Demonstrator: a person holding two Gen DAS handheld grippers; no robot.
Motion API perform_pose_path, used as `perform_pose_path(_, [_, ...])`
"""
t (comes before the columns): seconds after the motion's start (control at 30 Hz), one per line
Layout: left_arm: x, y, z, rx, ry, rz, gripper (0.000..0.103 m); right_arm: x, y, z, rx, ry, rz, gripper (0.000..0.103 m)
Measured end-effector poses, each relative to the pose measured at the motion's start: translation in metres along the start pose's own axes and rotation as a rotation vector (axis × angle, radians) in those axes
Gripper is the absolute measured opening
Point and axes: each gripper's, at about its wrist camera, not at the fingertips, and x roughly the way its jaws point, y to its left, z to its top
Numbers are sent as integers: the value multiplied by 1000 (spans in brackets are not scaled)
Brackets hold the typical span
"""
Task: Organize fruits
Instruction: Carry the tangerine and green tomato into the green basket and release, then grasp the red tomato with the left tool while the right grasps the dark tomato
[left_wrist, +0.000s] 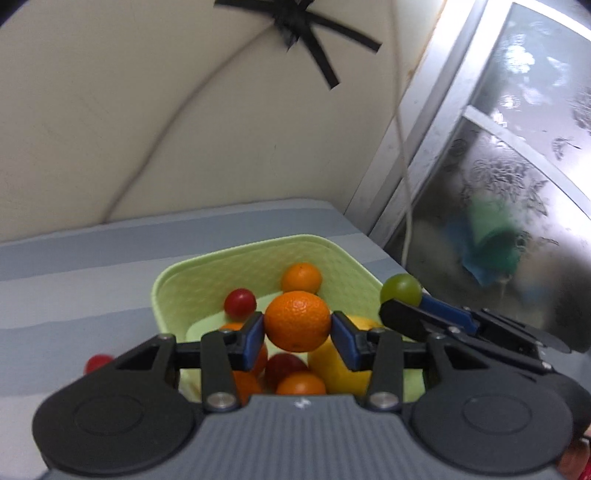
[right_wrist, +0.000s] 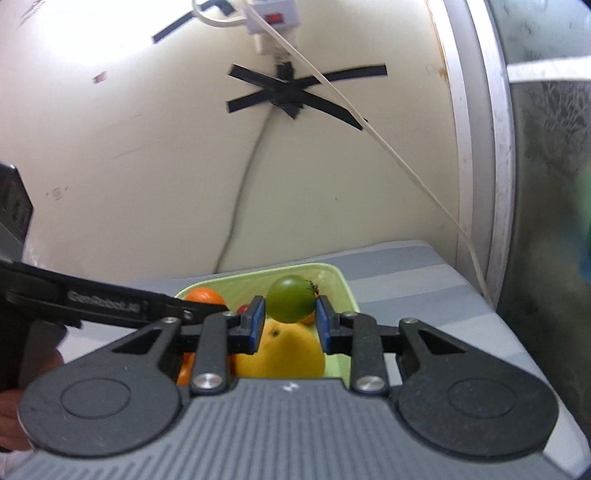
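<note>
My left gripper (left_wrist: 297, 334) is shut on an orange (left_wrist: 297, 320) and holds it above a light green basket (left_wrist: 177, 273). The basket holds more oranges (left_wrist: 301, 277), a red cherry tomato (left_wrist: 240, 303), a yellow fruit (left_wrist: 338, 369) and a dark red fruit (left_wrist: 284, 365). My right gripper (right_wrist: 290, 321) is shut on a green tomato (right_wrist: 290, 299) over the same basket (right_wrist: 340, 284), above a yellow fruit (right_wrist: 284, 350). The right gripper also shows in the left wrist view (left_wrist: 400, 306) with the green tomato (left_wrist: 400, 290). The left gripper's arm crosses the right wrist view.
The basket stands on a grey-blue striped cloth (left_wrist: 74, 280). A red tomato (left_wrist: 96, 362) lies on the cloth left of the basket. A cream wall with black tape (right_wrist: 295, 92) and a white cord (right_wrist: 406, 173) is behind. A metal-framed frosted window (left_wrist: 498, 184) is at the right.
</note>
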Motion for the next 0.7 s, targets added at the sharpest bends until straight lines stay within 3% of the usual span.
perform_pose_path(0.13, [7, 8, 5, -17, 16, -12, 47, 22, -6, -2, 10, 33, 2, 33])
perform_pose_path(0.23, [-23, 19, 8, -22, -62, -33, 51, 21, -8, -4, 22, 24, -5, 44])
perform_pose_path(0.3, [-48, 34, 9, -40, -118, -30, 51, 10, -6, -4, 20, -19, -11, 44])
perform_pose_path(0.4, [-76, 61, 6, -66, -153, 36, 51, -5, 4, 0, 3, -68, 1, 44])
perform_pose_path(0.5, [-85, 86, -6, -96, -117, 102, 51, -18, 23, 1, -40, -82, 72, 44])
perform_pose_path(0.7, [-54, 116, -24, -221, 17, 89, 51, -13, 107, -11, -352, 14, 226, 41])
